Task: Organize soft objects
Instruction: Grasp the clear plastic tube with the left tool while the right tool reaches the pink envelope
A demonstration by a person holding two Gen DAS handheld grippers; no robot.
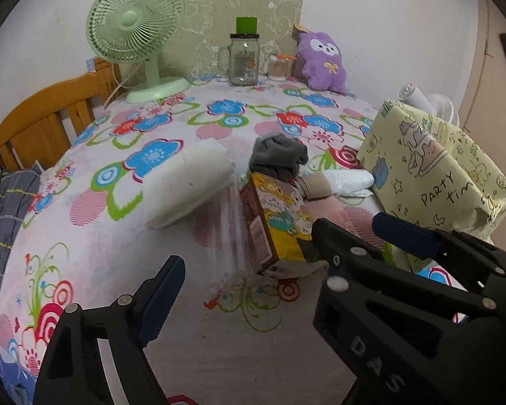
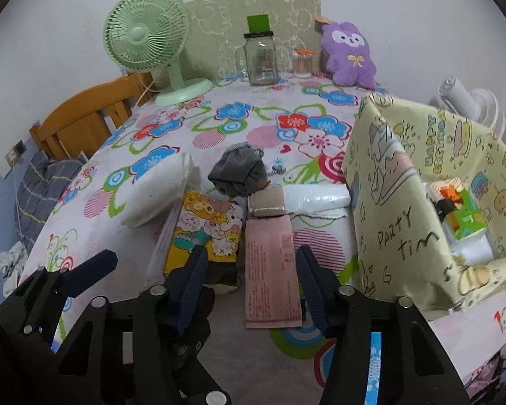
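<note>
**Inspector A:** Largest first. One table under a flowered cloth [image 2: 253, 125]. One yellow party-print box [image 2: 404, 202] at three o'clock, open-topped, with a green-and-orange item inside that I cannot identify. One green desk fan [image 2: 145, 33] at eleven o'clock.

**Inspector B:** Confirmed. One purple plush toy [image 2: 349, 57] at one o'clock against the wall. One white pillow-like pack [image 2: 158, 192] at nine o'clock of centre, lying tilted.

**Inspector A:** At centre, one cartoon-print carton [image 2: 205, 229] lying flat, and one pink paper sleeve [image 2: 270, 270] just beside it on the right. One white plastic-wrapped pack [image 2: 317, 199] between the sleeve's far end and the box.

**Inspector B:** One grey rolled cloth [image 2: 237, 175] at twelve o'clock of the carton, touching its far edge. One glass mug jar [image 2: 261, 60] and one small jar of sticks [image 2: 303, 64] at twelve o'clock, by the wall.

**Inspector A:** Grippers: two. The right gripper [image 2: 251, 283] straddles the near end of the pink sleeve; its pads stand clear of the edges, so released.

**Inspector B:** The left gripper [image 1: 249, 253] is spread wide at six o'clock of the carton, grasping nothing.
</note>
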